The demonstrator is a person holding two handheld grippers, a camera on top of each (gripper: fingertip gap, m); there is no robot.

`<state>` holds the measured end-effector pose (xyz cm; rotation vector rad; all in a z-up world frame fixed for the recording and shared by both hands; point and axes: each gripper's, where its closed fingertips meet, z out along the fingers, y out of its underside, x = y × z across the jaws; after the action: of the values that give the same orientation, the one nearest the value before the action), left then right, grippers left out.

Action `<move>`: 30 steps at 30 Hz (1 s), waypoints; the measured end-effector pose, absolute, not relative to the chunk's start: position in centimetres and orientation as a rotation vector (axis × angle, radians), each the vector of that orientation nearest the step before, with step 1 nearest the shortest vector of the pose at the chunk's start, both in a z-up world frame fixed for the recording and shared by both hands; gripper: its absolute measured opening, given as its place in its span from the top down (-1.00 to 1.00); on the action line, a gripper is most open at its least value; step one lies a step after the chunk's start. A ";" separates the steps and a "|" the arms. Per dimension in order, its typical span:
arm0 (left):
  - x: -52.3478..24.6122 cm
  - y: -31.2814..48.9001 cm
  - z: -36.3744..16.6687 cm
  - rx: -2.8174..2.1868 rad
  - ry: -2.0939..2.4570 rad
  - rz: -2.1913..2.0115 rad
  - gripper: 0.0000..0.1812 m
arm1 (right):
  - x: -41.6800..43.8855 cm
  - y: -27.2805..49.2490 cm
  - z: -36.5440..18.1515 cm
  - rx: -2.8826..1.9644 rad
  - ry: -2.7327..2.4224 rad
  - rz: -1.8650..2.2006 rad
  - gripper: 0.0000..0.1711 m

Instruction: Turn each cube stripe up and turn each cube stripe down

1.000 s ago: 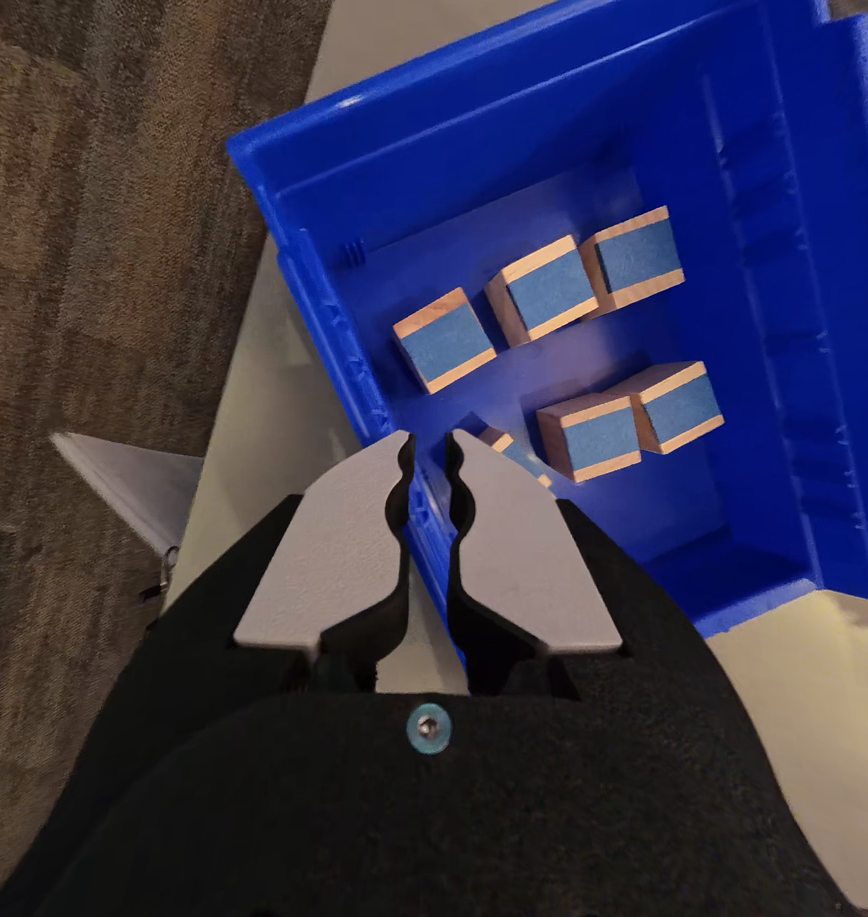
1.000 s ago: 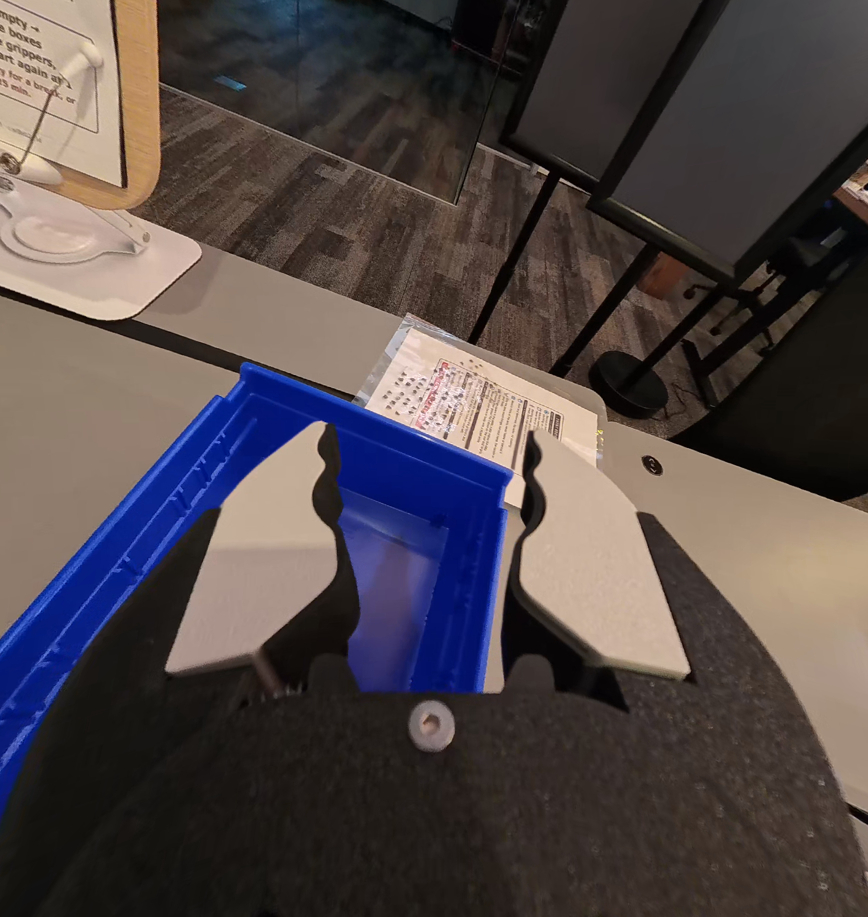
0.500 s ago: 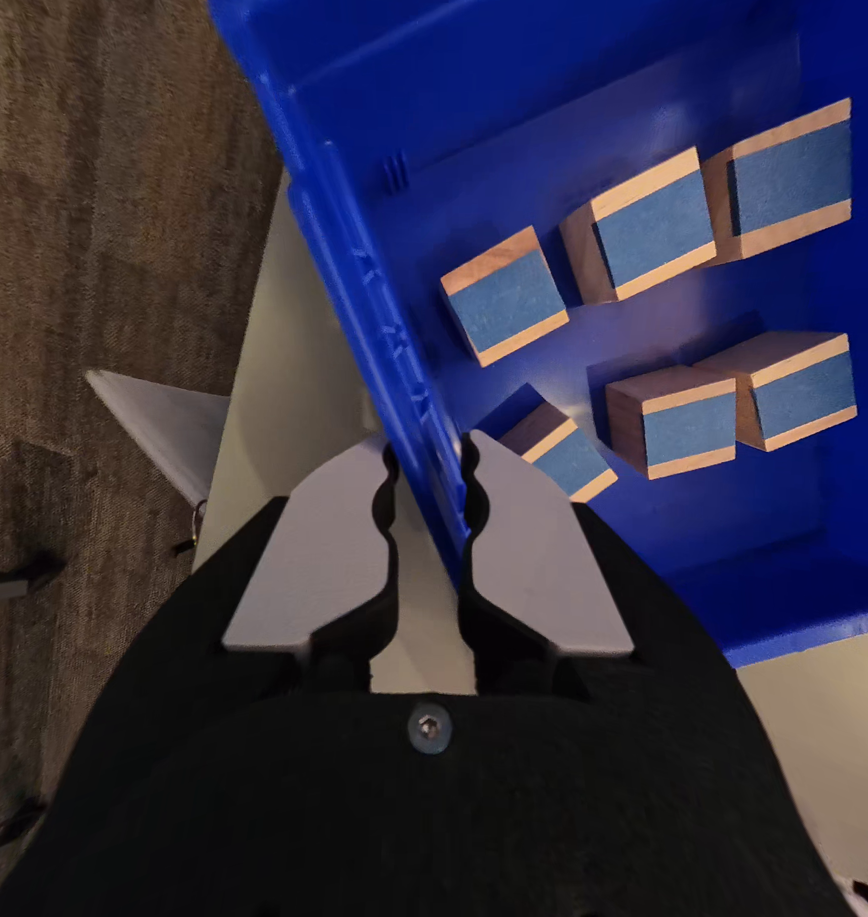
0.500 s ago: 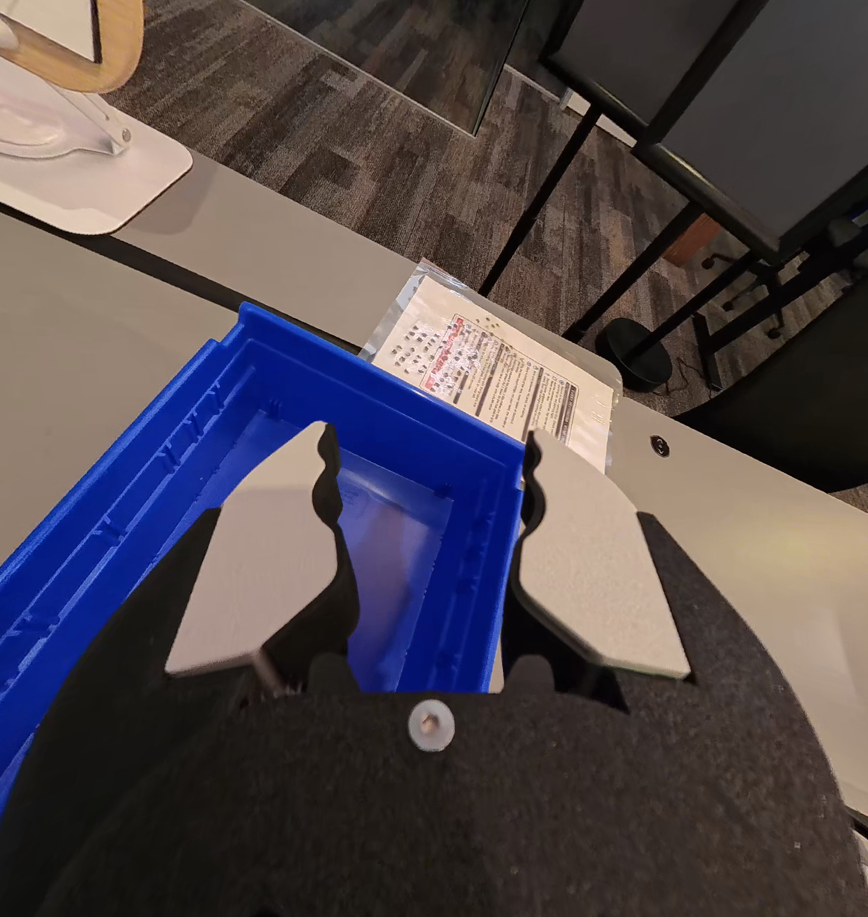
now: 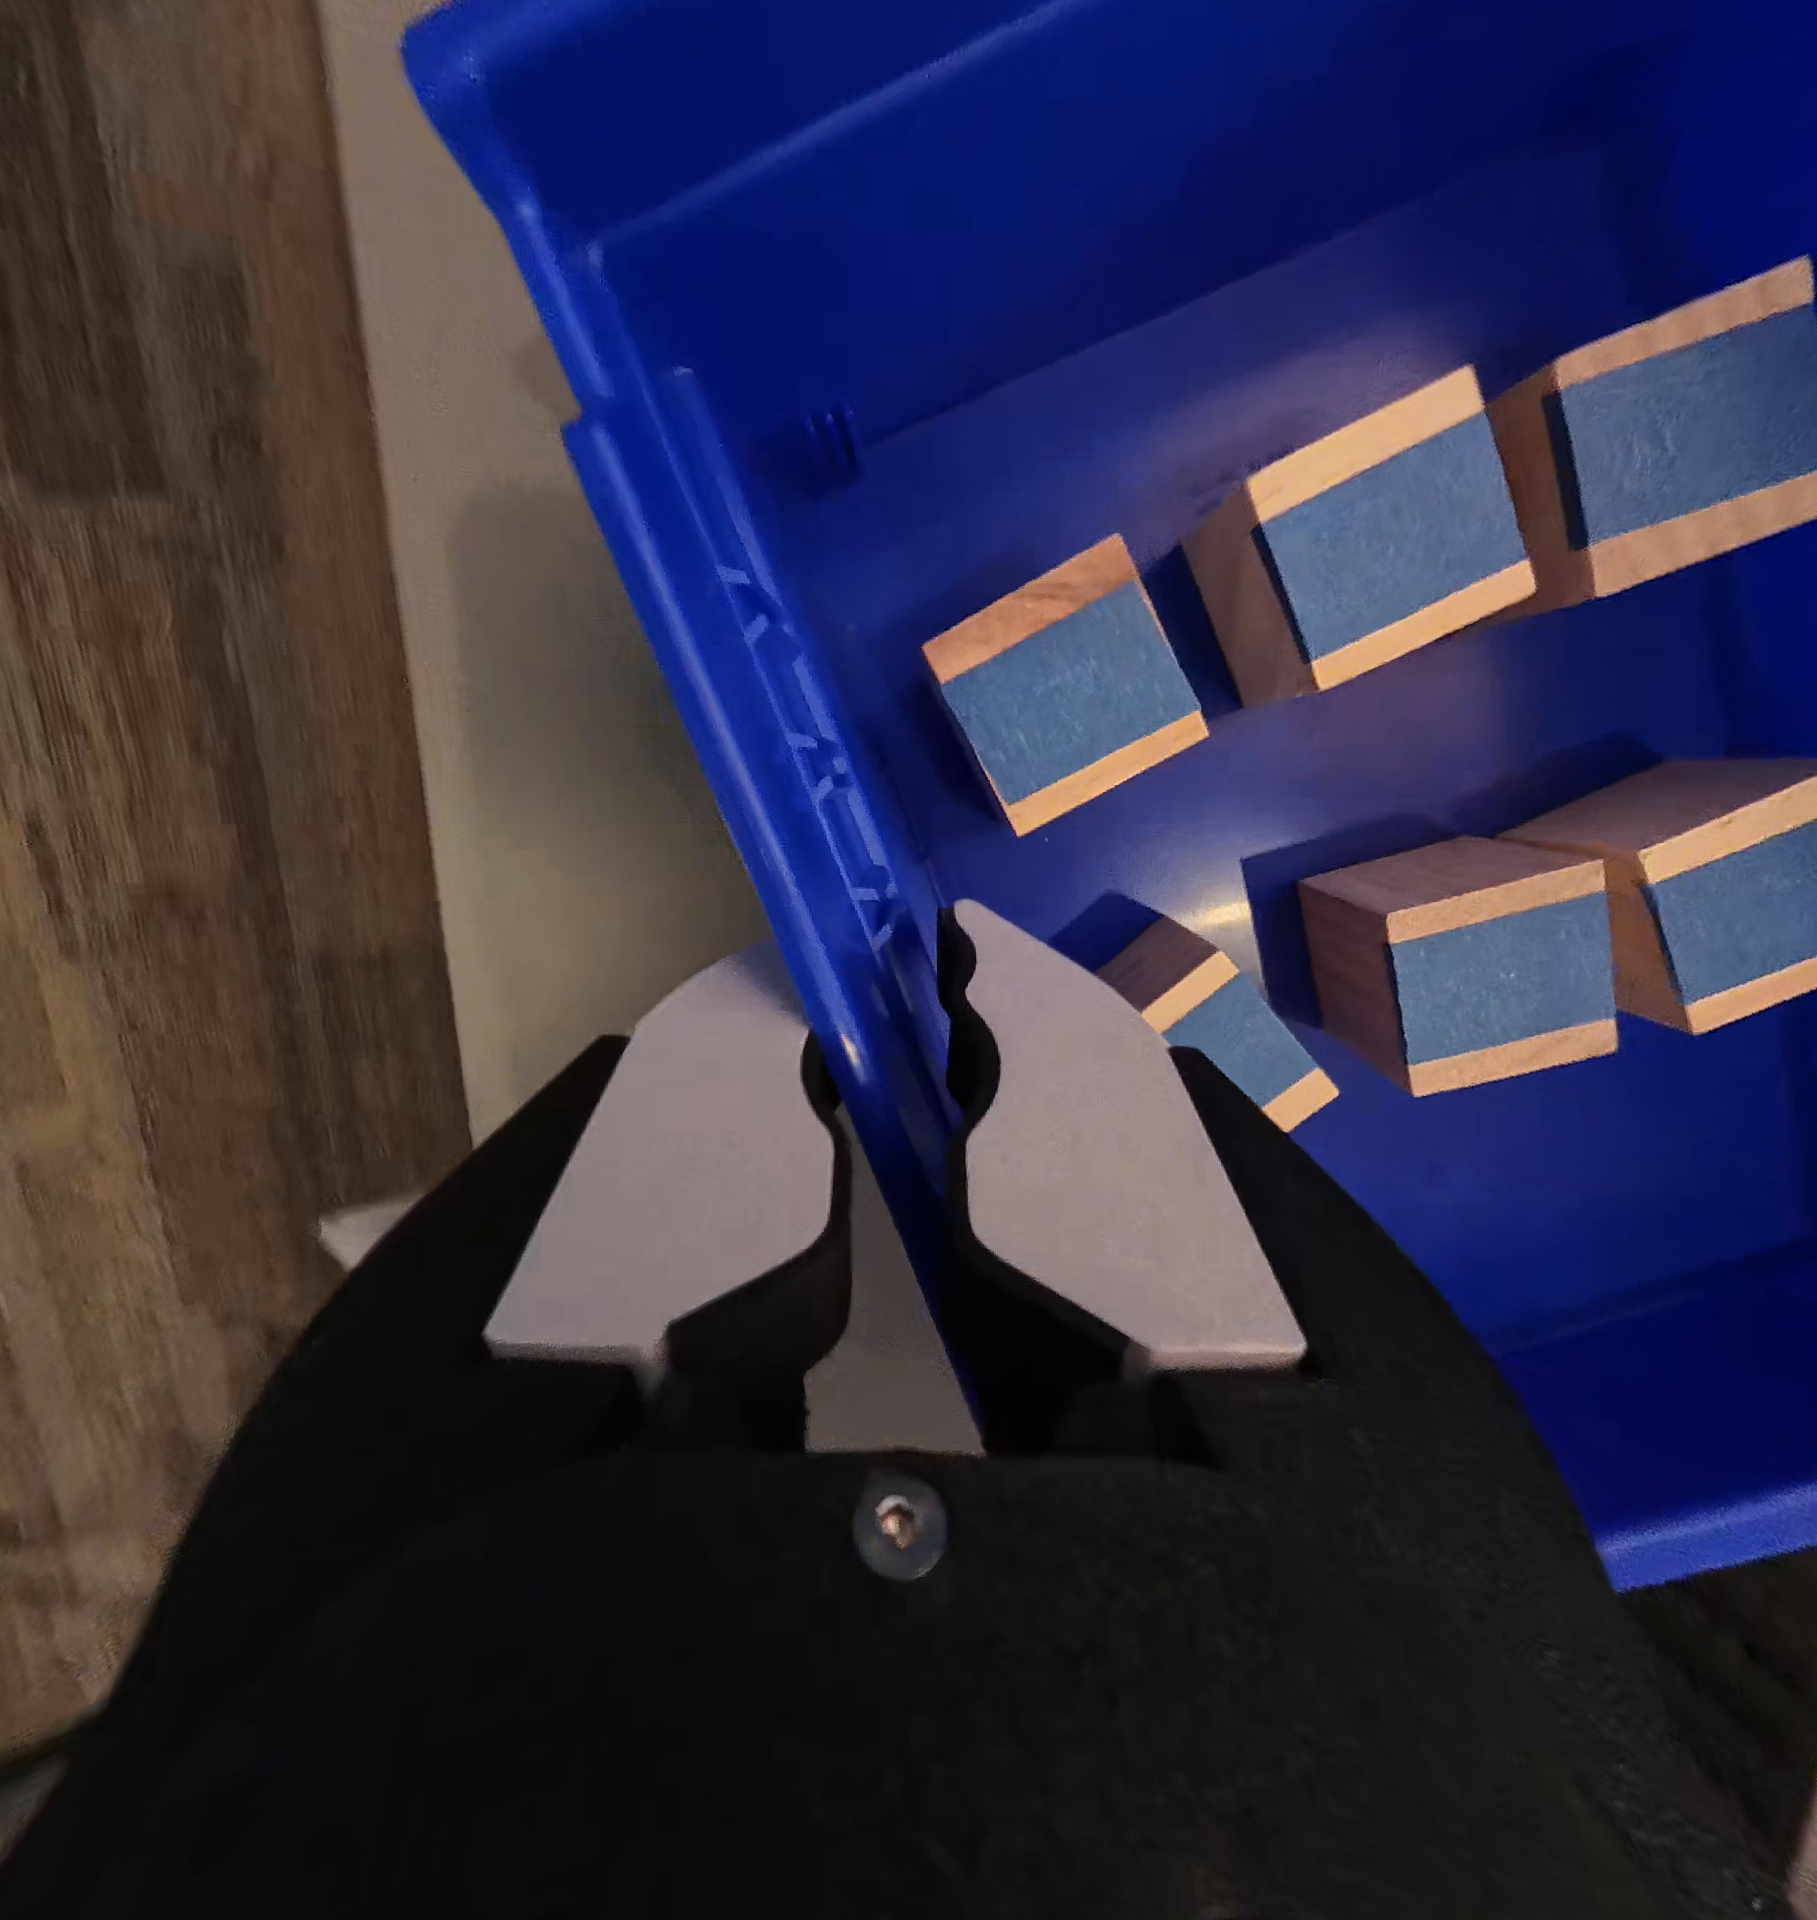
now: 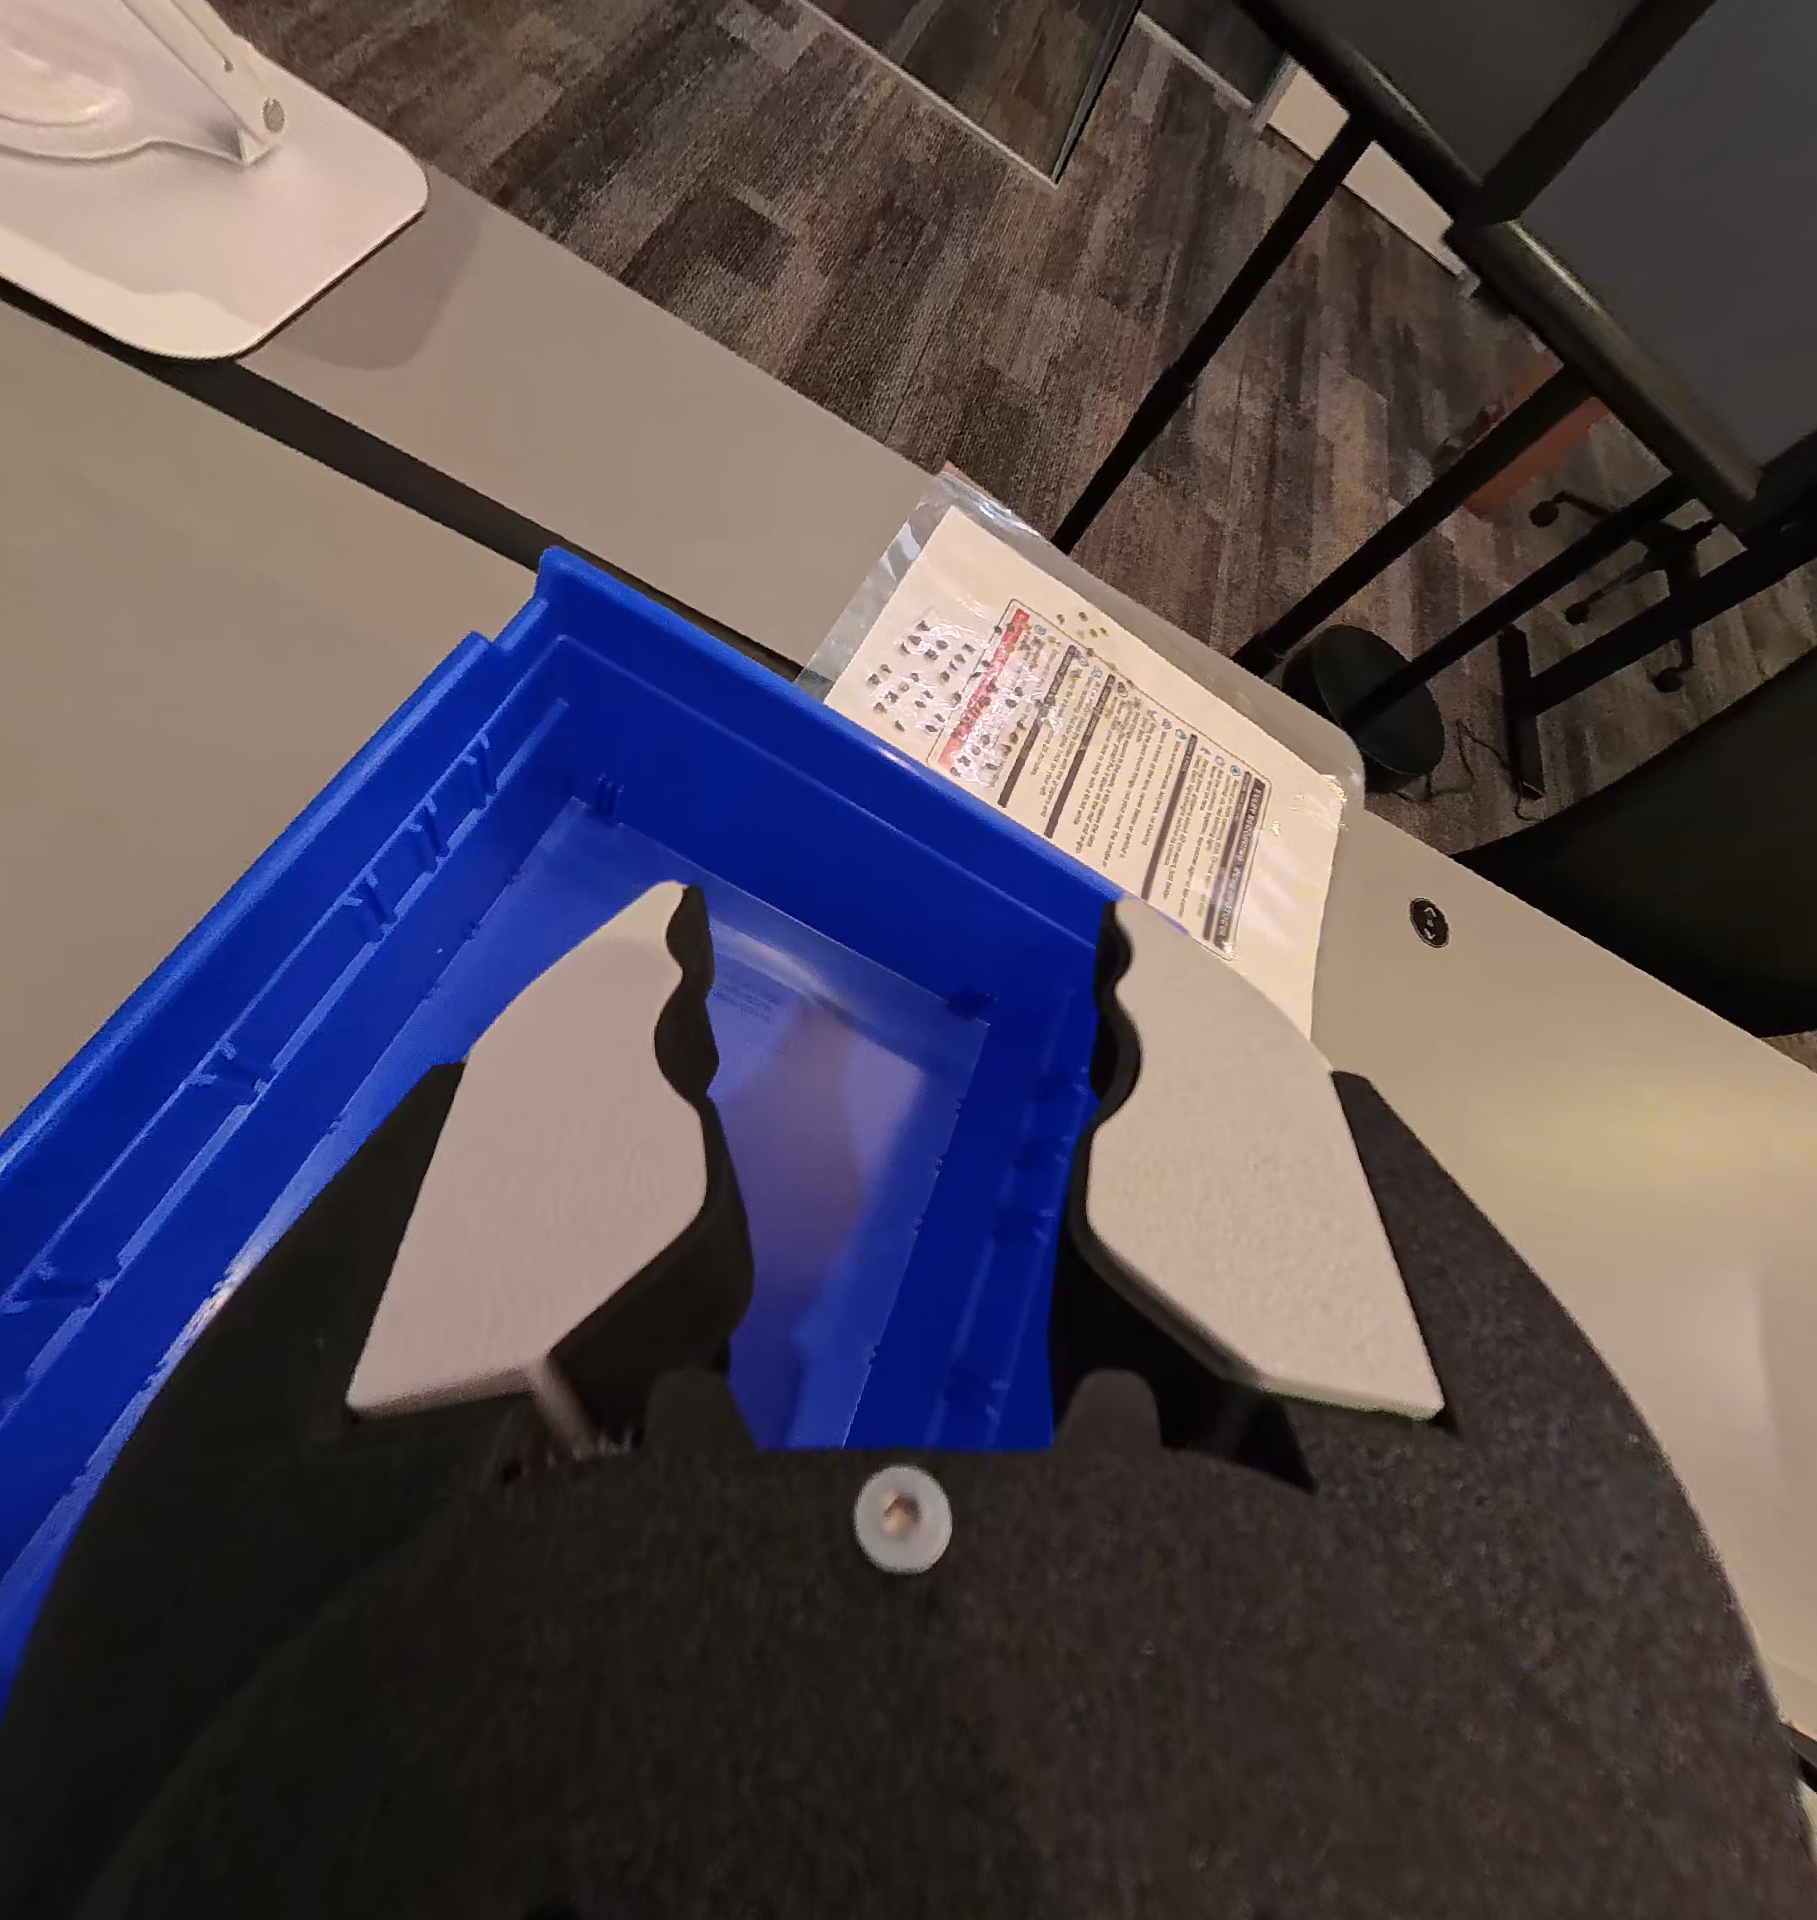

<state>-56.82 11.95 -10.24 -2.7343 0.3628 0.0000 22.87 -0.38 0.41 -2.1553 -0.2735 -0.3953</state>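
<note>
Several wooden cubes lie stripe up in a blue bin [image 5: 675,416]: three in a far row [image 5: 1070,686] [image 5: 1382,530] [image 5: 1693,436], two nearer [image 5: 1496,987] [image 5: 1766,904], and one [image 5: 1236,1029] partly hidden behind my left gripper's right finger. My left gripper [image 5: 873,945] straddles the bin's left wall and is shut on it, one finger outside, one inside. In the right wrist view, the end of a blue bin [image 6: 779,748] that shows holds no cubes. My right gripper [image 6: 904,904] is open, with the bin's right wall between its fingers.
The bin stands on a grey table [image 6: 208,675] near its edge, with carpet floor [image 5: 156,623] to the left. A printed sheet in a clear sleeve [image 6: 1091,748] lies beyond the bin. A white stand base [image 6: 156,229] sits at the far left; black stand legs [image 6: 1226,332] rise behind the table.
My left gripper has slid forward over the bin's left wall and closed onto it. My right gripper has stayed open; its view has tilted so more of the bin's far end shows.
</note>
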 end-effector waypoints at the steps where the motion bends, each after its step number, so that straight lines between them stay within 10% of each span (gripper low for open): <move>1: -56.2 12.7 -10.2 -2.708 0.419 -0.008 0.87 | 22.7 -0.3 0.2 -2.164 -0.284 -0.400 0.18; 30: -52.4 14.9 -10.4 -2.642 0.477 -0.131 0.93 | 30.5 -5.9 -4.8 -2.477 0.006 -0.381 0.25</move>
<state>-52.40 14.90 -10.38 -2.6423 0.4772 -0.1306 30.49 -5.90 -4.80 -2.4768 0.0062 -0.3814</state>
